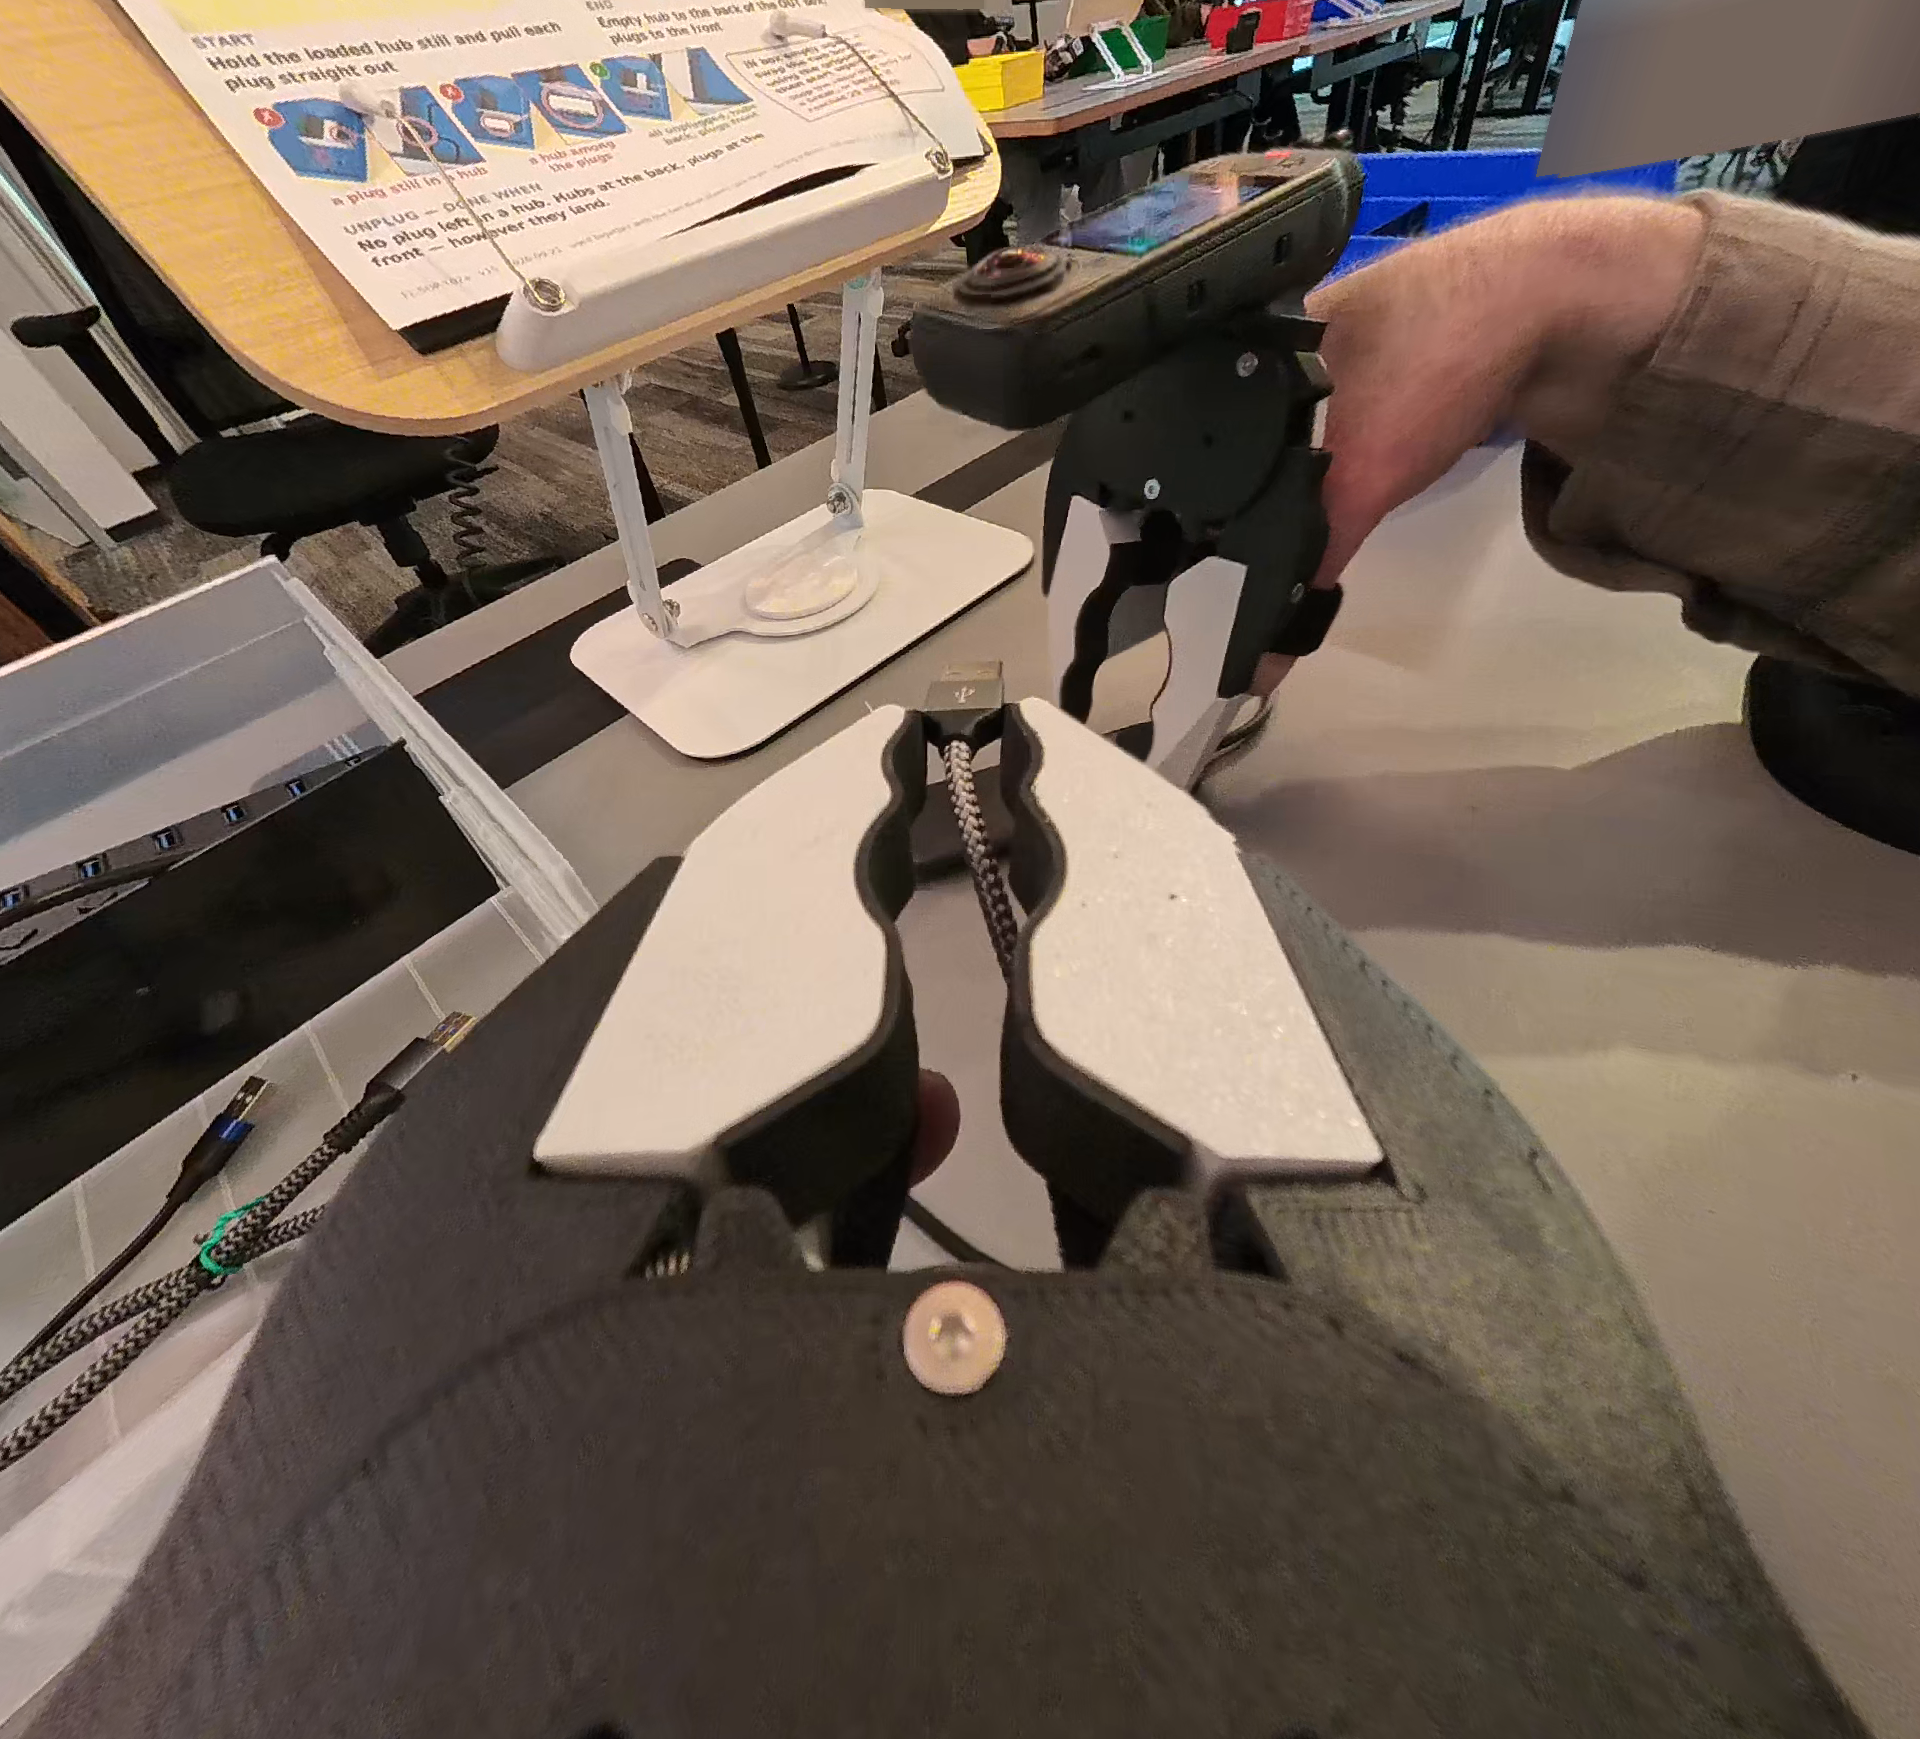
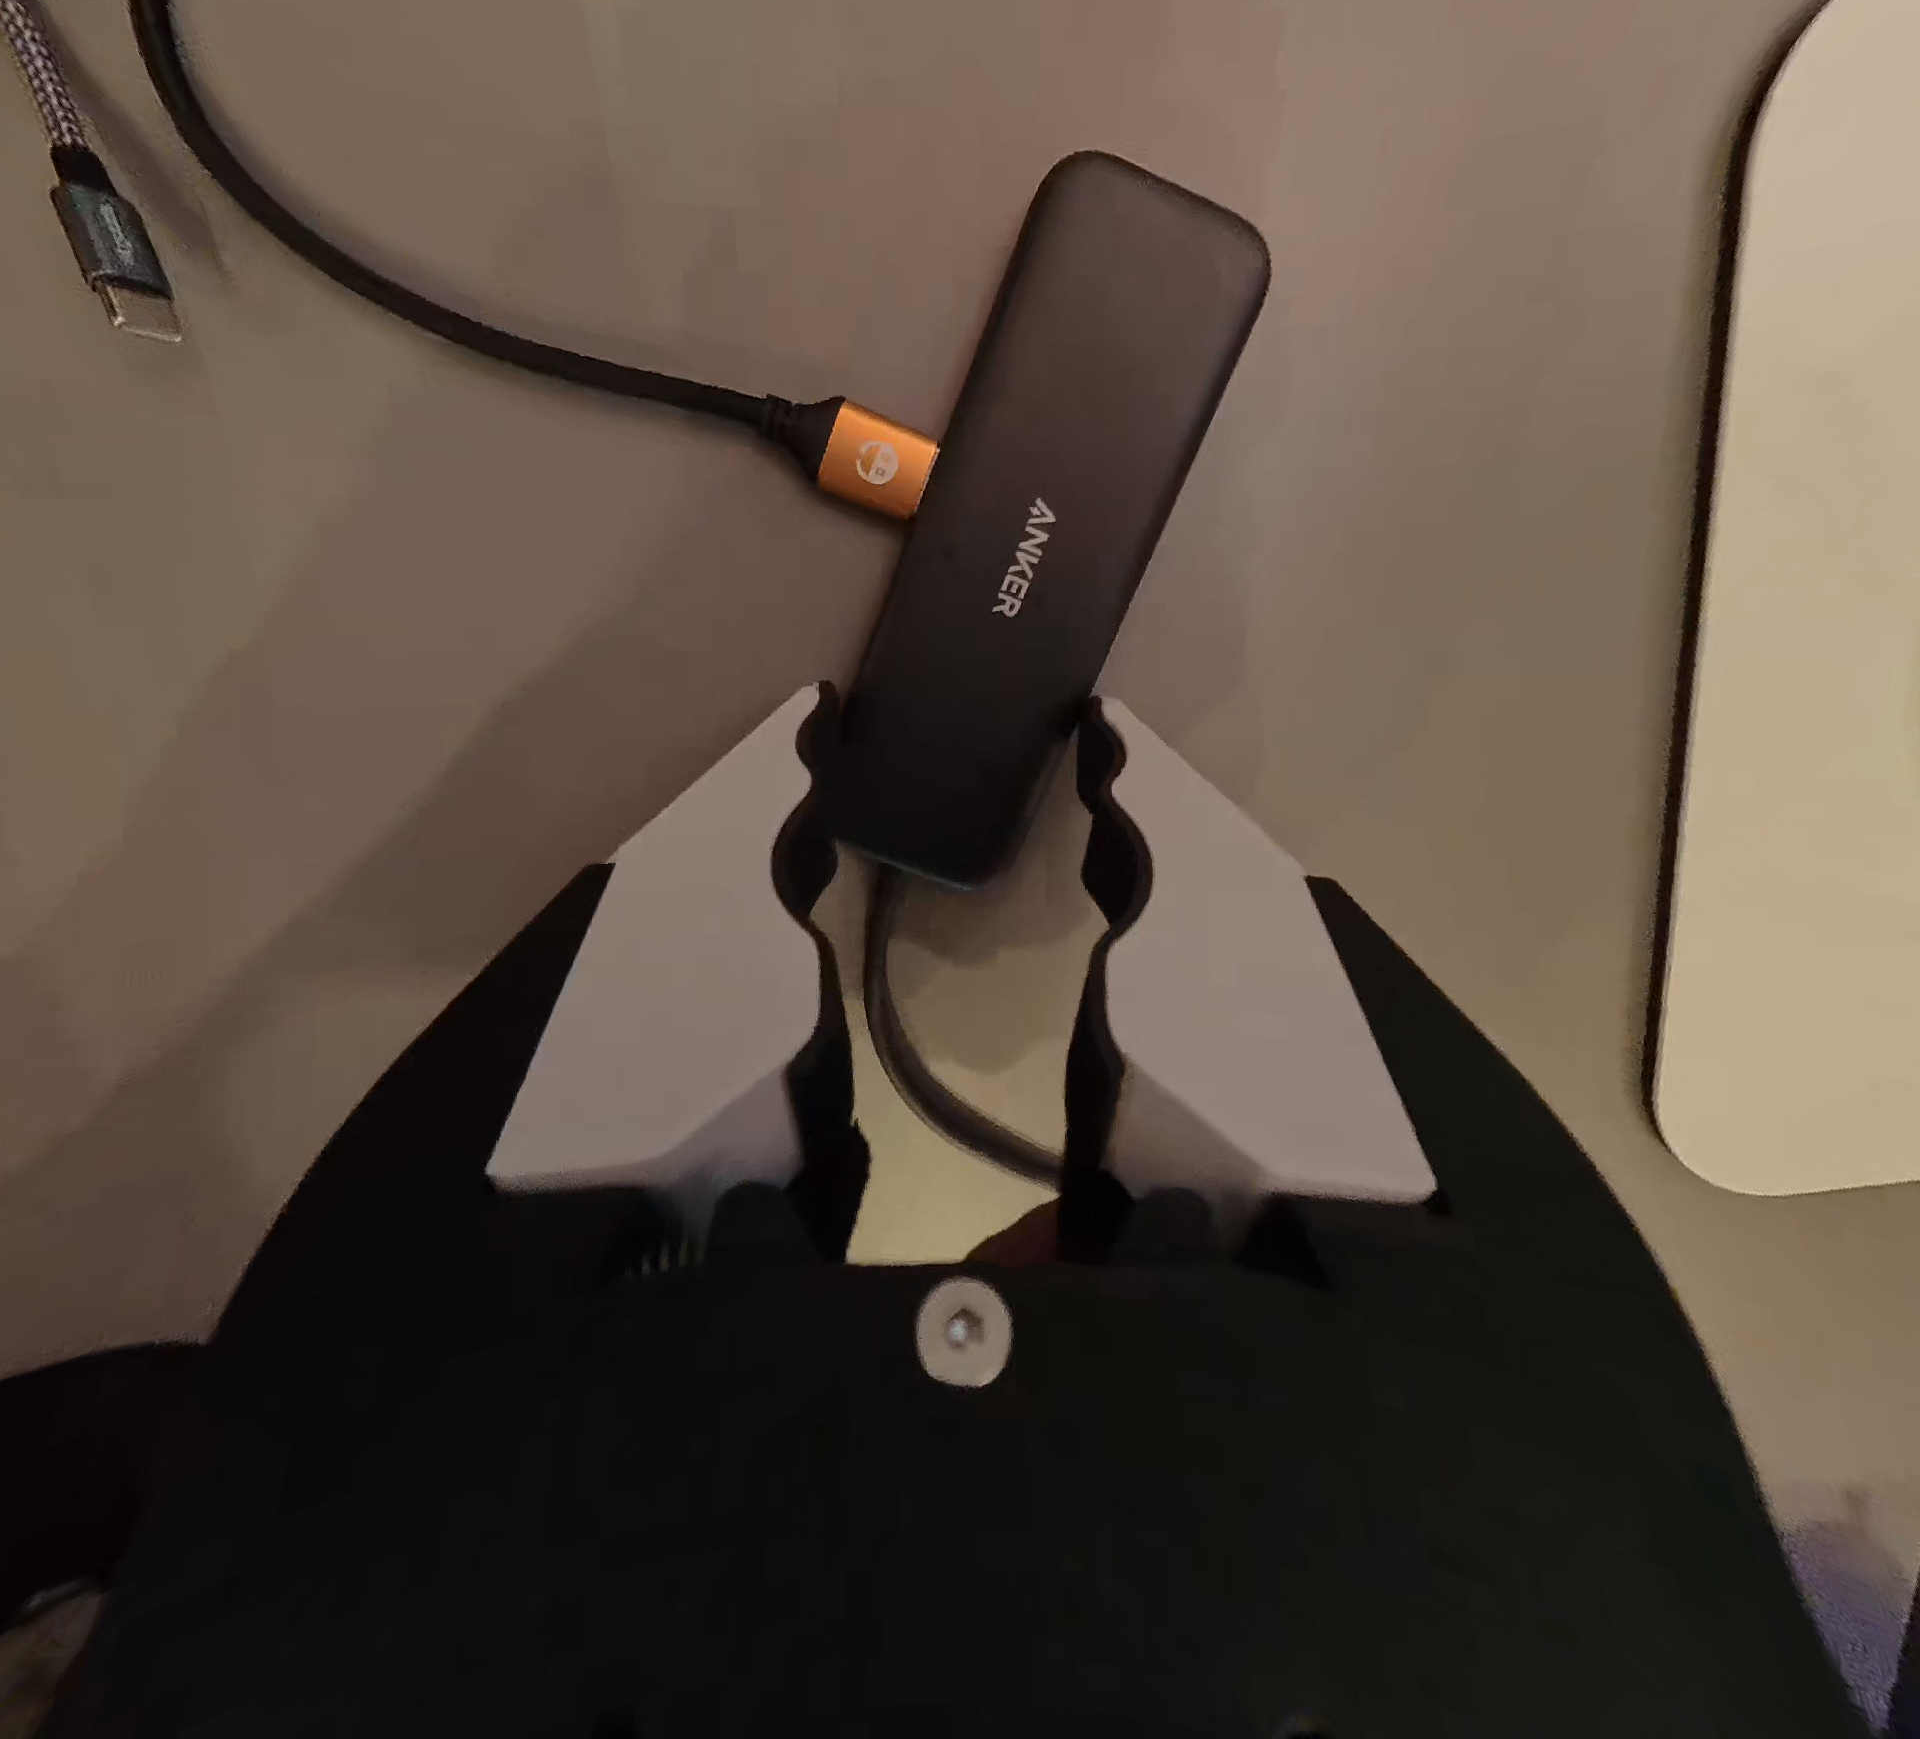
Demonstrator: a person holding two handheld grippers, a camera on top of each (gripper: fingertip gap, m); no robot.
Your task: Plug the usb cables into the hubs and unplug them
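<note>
In the left wrist view, the left gripper (image 1: 961, 723) has its fingers clenched on a braided USB cable (image 1: 977, 842) at frame centre, the metal plug (image 1: 966, 683) poking out beyond the tips and pointing away toward the upper middle of the frame. Just beyond it, slightly right, the right gripper (image 1: 1164, 713) points down at the tabletop (image 1: 1558, 1014).

In the right wrist view, the right gripper (image 2: 961, 759) grasps the near end of one dark hub (image 2: 1049, 526) lying flat, long axis running up the frame, tilted slightly right. One orange-shelled plug (image 2: 878, 468) sits in the hub's left side. One loose grey plug (image 2: 114, 255) lies at upper left, probably the plug the left gripper holds.

The held plug likely must meet that left side.

In the left view, two more cable plugs (image 1: 312, 1087) lie at lower left.
</note>
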